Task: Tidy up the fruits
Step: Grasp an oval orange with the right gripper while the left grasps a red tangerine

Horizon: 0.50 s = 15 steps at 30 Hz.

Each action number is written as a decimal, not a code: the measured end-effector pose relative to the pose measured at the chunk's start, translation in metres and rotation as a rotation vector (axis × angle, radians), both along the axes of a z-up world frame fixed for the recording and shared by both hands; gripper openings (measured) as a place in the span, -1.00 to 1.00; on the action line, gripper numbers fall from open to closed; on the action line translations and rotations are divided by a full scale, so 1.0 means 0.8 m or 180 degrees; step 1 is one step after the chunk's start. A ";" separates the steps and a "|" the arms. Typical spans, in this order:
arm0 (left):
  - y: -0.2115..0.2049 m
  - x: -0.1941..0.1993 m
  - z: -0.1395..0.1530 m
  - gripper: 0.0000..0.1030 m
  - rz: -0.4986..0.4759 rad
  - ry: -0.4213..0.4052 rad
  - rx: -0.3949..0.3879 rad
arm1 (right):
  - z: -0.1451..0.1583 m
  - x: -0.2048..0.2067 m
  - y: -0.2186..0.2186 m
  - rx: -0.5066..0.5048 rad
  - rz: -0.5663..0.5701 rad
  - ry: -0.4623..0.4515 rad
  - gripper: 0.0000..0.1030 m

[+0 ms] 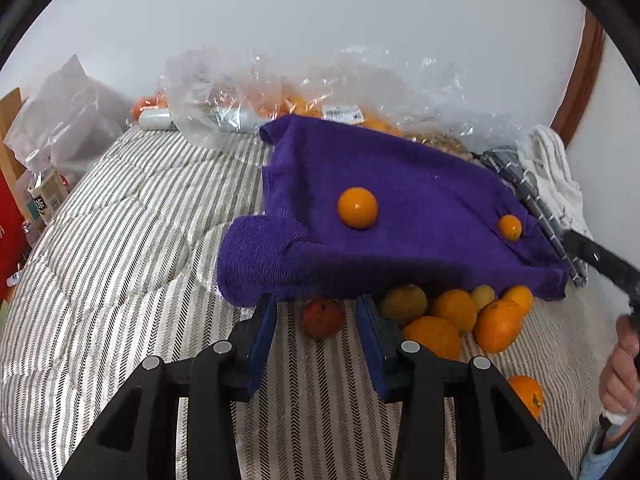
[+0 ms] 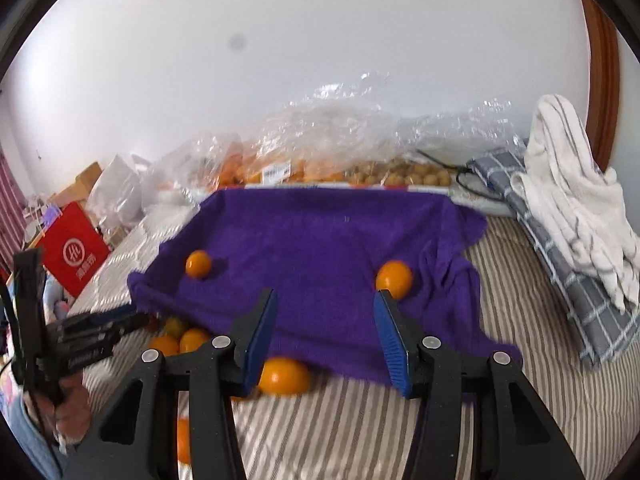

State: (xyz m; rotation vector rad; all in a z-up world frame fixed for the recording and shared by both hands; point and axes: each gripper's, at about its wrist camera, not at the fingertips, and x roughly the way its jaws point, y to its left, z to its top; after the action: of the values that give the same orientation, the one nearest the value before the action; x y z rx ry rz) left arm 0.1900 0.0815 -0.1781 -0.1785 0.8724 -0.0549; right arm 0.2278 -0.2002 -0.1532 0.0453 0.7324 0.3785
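Observation:
A purple towel (image 1: 404, 208) lies on the striped bed; it also shows in the right wrist view (image 2: 320, 240). Two oranges sit on it: a larger one (image 1: 357, 207) and a small one (image 1: 509, 227); in the right wrist view they are at left (image 2: 198, 264) and right (image 2: 394, 279). Several oranges (image 1: 456, 316) and a reddish fruit (image 1: 322, 317) lie at the towel's near edge. My left gripper (image 1: 318, 312) is open, its fingers at that edge. My right gripper (image 2: 326, 332) is open above the towel, with an orange (image 2: 285, 376) below its left finger.
Clear plastic bags of fruit (image 1: 280, 92) line the wall behind the towel. A white cloth (image 2: 568, 196) on grey checked fabric (image 2: 576, 292) lies at right. A water bottle (image 1: 44, 188) and a red bag (image 2: 74, 252) stand at left. The striped quilt (image 1: 120, 260) spreads leftward.

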 end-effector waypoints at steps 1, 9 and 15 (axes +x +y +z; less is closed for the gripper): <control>0.000 0.002 -0.002 -0.25 -0.0002 0.0038 -0.0002 | -0.004 -0.006 -0.002 -0.0025 -0.0013 -0.0001 -0.02; -0.001 0.014 -0.012 -0.45 0.0042 0.0158 -0.0031 | -0.029 -0.014 -0.002 0.0098 0.0046 0.0131 -0.09; 0.003 0.016 -0.012 -0.57 0.0033 0.0126 -0.0116 | -0.040 -0.012 -0.004 0.0200 0.0087 0.0259 -0.09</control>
State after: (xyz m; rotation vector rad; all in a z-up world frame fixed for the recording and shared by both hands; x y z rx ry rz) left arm 0.2024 0.0837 -0.1877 -0.2187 0.9103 -0.0577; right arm 0.2183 -0.2035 -0.1851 0.1105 0.8021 0.4278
